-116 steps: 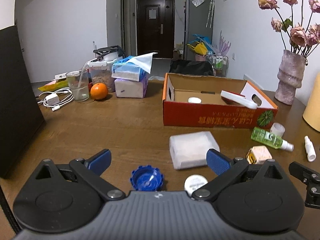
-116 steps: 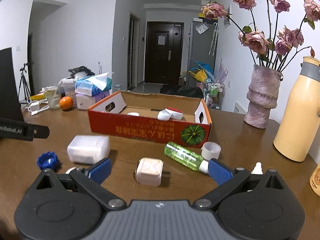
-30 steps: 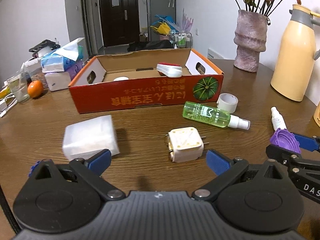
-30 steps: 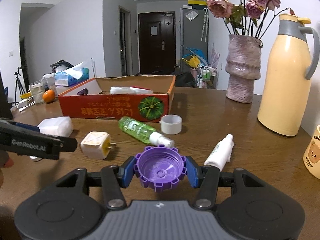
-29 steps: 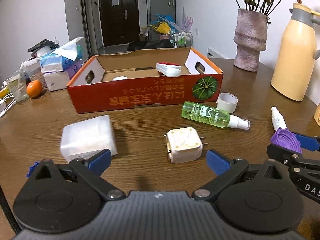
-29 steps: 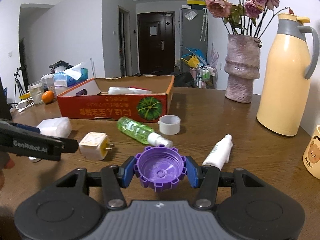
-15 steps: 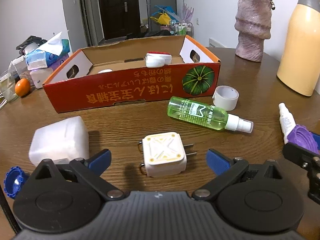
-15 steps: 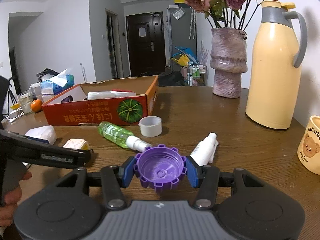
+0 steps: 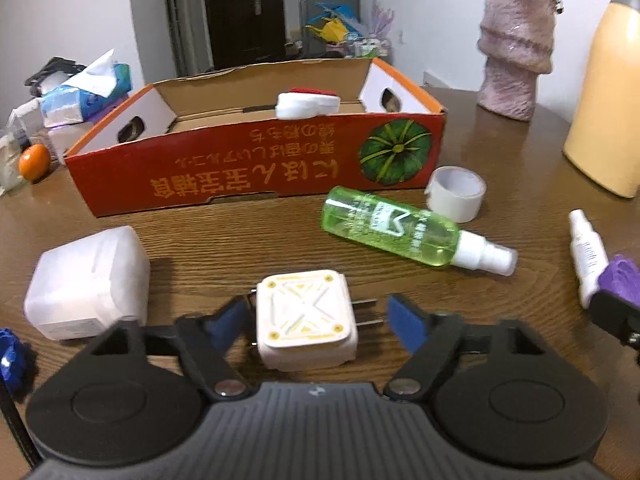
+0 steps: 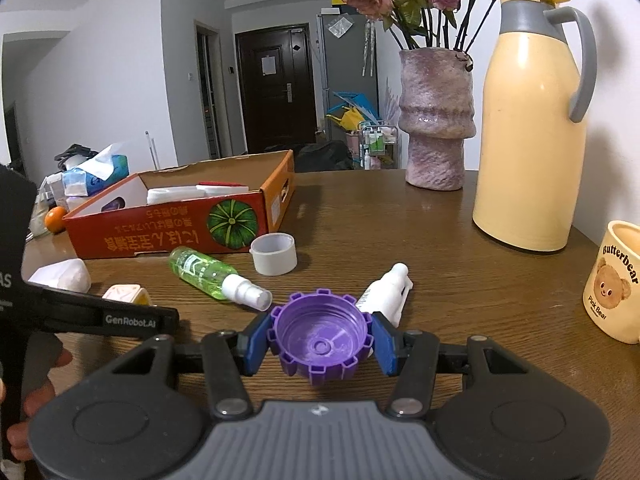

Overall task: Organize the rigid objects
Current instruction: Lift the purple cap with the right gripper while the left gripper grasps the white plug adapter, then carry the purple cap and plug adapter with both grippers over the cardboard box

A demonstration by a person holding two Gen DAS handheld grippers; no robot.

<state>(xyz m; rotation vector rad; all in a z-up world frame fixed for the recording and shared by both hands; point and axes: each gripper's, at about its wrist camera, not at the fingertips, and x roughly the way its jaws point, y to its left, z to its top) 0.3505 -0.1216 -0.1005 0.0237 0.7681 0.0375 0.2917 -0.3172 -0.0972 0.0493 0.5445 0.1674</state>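
My left gripper (image 9: 316,318) is around a white square plug adapter (image 9: 306,312) on the wooden table; its left pad touches the adapter, its right pad stands off past the prongs. My right gripper (image 10: 320,340) is shut on a purple ribbed cap (image 10: 320,336), held just above the table. The red cardboard box (image 9: 256,172) stands behind, with a white-and-red object (image 9: 306,102) inside. A green spray bottle (image 9: 400,232), a white tape roll (image 9: 456,192), a small white bottle (image 9: 586,248), a white plastic box (image 9: 86,284) and a blue cap (image 9: 12,356) lie on the table.
A pink vase (image 10: 436,120) with dried roses, a yellow thermos jug (image 10: 528,120) and a bear mug (image 10: 616,284) stand at the right. Tissue packs (image 9: 84,92) and an orange (image 9: 34,158) sit at the far left.
My left gripper has moved forward and down around the plug adapter and its jaws have narrowed. My right gripper still holds the purple cap and has drifted right.
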